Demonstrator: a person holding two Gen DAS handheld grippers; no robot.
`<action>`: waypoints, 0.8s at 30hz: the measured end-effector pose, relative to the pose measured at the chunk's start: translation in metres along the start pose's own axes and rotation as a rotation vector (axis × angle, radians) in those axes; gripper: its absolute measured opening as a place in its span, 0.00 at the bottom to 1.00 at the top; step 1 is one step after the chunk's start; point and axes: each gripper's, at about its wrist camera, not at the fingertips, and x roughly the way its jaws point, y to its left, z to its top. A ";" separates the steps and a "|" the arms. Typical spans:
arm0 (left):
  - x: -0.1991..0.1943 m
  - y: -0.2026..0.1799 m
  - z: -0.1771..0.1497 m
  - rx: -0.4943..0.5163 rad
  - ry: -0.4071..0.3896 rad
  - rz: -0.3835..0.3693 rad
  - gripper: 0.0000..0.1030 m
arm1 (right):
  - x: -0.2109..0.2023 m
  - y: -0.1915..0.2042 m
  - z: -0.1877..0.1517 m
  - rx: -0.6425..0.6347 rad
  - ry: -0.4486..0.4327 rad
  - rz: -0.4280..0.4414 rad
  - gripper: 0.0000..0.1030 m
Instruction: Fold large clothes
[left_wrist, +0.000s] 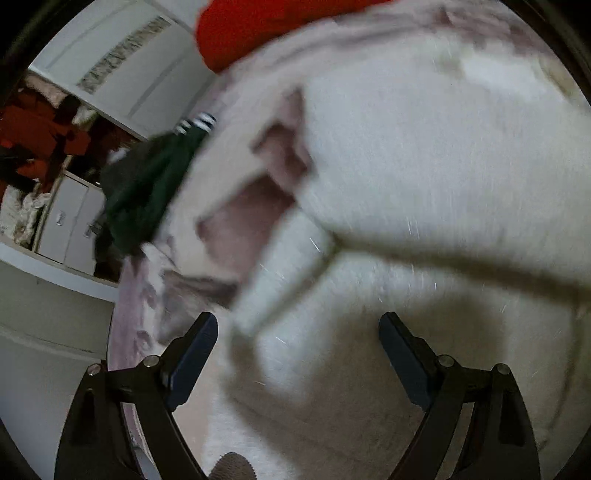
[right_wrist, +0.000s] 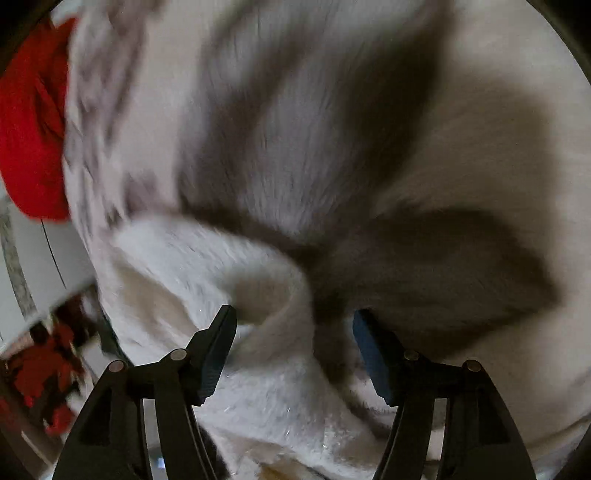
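A large white fluffy garment (left_wrist: 424, 166) lies spread and rumpled on a pale patterned bed cover (left_wrist: 140, 295). My left gripper (left_wrist: 299, 321) is open just above it, over a cuff-like ridge of the fabric, with nothing pinched. In the right wrist view the same white garment (right_wrist: 184, 266) bulges up in a thick fold. My right gripper (right_wrist: 294, 314) straddles that fold with its jaws apart, and its blue pads (right_wrist: 369, 350) do not press on the cloth. Both pictures are blurred by motion.
A red cloth (left_wrist: 240, 29) lies at the far side of the bed, also seen as the red cloth (right_wrist: 33, 129) at the left. A dark green garment (left_wrist: 147, 184) hangs off the bed's left edge. White drawers (left_wrist: 70, 221) and a white wardrobe (left_wrist: 129, 66) stand beyond.
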 end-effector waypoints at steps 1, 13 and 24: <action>0.006 -0.004 -0.003 0.001 0.011 -0.003 0.87 | 0.007 0.005 0.000 -0.021 0.015 -0.021 0.55; 0.017 -0.004 -0.004 -0.080 -0.028 0.025 1.00 | -0.028 0.045 0.008 -0.177 -0.260 -0.271 0.08; -0.048 0.025 -0.038 -0.196 0.096 -0.061 1.00 | -0.046 0.004 -0.160 -0.322 -0.162 -0.289 0.60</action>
